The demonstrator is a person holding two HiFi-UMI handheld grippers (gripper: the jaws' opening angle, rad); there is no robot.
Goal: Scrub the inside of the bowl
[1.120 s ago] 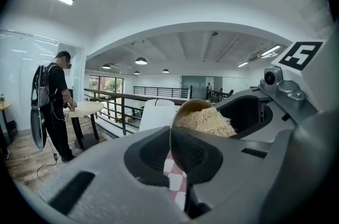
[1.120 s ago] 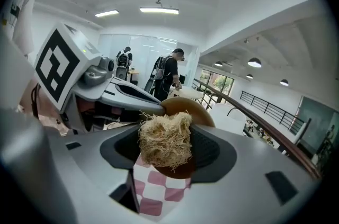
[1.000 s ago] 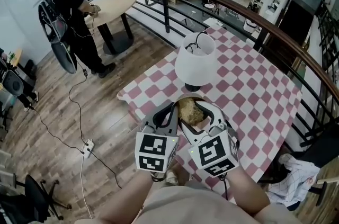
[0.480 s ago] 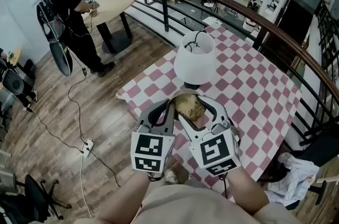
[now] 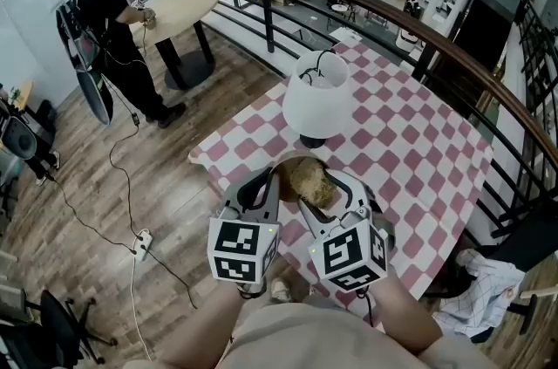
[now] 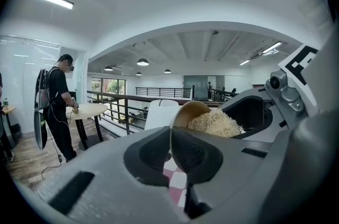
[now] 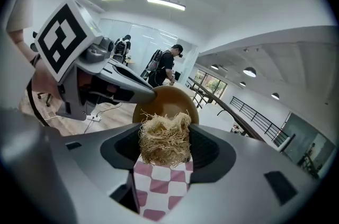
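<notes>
A tan bowl [image 5: 301,169] hangs tilted above the near edge of the table, held by its rim. My left gripper [image 5: 272,180] is shut on that rim; in the left gripper view the bowl's edge [image 6: 186,110] runs between the jaws. A pale fibrous scrubber [image 5: 316,186] is pressed into the bowl. My right gripper [image 5: 330,188] is shut on the scrubber [image 7: 164,138], with the bowl [image 7: 165,97] right behind it. The scrubber [image 6: 214,123] fills most of the bowl's opening in the left gripper view.
A white lamp [image 5: 317,101] stands on the red-and-white checkered table [image 5: 418,140] just beyond the bowl. A dark railing [image 5: 392,18] curves behind the table. A person [image 5: 105,18] stands at a round table [image 5: 179,5] at far left. A cable and power strip [image 5: 142,243] lie on the wood floor.
Both grippers with the bowl and scrubber have drifted slightly left and lower in the head view. The grips have not changed.
</notes>
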